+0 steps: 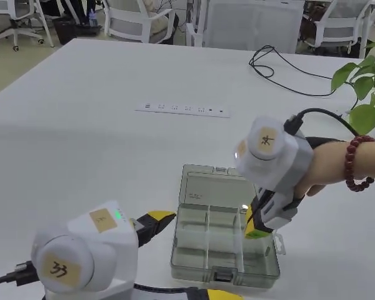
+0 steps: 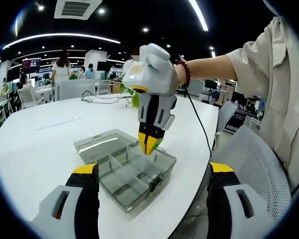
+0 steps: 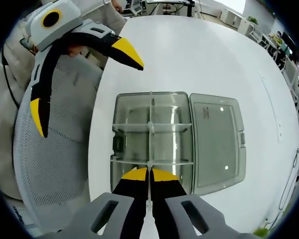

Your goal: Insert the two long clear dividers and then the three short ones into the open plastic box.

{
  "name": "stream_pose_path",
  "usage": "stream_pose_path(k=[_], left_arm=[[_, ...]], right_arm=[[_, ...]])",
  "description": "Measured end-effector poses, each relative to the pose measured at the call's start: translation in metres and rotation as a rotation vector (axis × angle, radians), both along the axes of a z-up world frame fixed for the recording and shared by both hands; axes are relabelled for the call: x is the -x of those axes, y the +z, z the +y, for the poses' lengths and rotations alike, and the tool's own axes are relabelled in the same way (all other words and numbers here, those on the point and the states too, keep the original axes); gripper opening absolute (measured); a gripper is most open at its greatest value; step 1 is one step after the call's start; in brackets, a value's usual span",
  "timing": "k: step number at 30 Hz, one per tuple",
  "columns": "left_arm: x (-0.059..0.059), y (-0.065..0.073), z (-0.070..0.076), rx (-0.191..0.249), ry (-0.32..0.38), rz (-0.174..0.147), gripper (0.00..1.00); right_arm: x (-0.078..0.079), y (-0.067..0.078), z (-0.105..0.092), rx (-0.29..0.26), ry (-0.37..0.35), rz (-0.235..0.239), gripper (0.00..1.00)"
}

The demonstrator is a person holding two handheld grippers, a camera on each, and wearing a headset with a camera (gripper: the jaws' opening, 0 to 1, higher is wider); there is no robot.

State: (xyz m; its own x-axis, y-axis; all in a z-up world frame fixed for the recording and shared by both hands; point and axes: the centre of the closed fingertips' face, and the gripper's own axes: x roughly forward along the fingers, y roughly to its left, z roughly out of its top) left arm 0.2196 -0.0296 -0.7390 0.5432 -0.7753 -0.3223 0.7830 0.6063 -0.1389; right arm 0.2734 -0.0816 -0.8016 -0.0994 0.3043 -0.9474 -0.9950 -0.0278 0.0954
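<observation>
Head view: a broad white table (image 1: 81, 94) carries a smoky-clear rectangular plastic box (image 1: 175, 259) near its front edge, with the hinged lid (image 1: 206, 181) laid flat open behind it. The right gripper (image 1: 253, 232) points down into the box at its right part. In the right gripper view its yellow-tipped jaws stand almost together, pinching the near end of a thin clear plastic divider (image 3: 150, 114) that runs along the box's middle. Two more clear cross dividers (image 3: 132, 127) meet it at right angles. In the left gripper view the left gripper (image 2: 152, 168) hangs with jaws spread wide, holding nothing, just beside the box's latch side.
</observation>
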Motion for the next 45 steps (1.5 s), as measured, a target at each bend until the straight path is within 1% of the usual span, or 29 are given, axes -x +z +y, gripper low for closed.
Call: stream_pose_path(k=[8,16,24,29,36,40,45], left_arm=[[-0.001,0.000,0.002,-0.001,0.007,-0.003,0.91],[-0.001,0.000,0.002,0.000,0.008,-0.004,0.91],[-0.002,0.000,0.002,-0.002,0.011,-0.004,0.90],[-0.002,-0.001,0.002,-0.007,0.010,-0.003,0.90],[-0.002,-0.003,0.002,-0.016,0.008,0.003,0.90],[-0.002,-0.002,0.002,-0.014,0.008,0.003,0.90],[-0.002,-0.003,0.003,-0.025,0.009,0.004,0.90]], right_arm=[[0.001,-0.004,0.000,-0.003,0.023,-0.006,0.02],[0.000,-0.009,0.000,-0.005,0.017,0.002,0.02],[0.001,-0.017,0.001,-0.005,-0.001,0.018,0.02],[0.001,-0.024,0.000,-0.004,-0.013,0.022,0.03],[0.001,-0.029,0.000,-0.013,-0.023,0.024,0.03],[0.001,-0.030,0.000,-0.018,-0.030,0.025,0.02],[0.001,-0.030,0.000,-0.016,-0.046,0.022,0.03]])
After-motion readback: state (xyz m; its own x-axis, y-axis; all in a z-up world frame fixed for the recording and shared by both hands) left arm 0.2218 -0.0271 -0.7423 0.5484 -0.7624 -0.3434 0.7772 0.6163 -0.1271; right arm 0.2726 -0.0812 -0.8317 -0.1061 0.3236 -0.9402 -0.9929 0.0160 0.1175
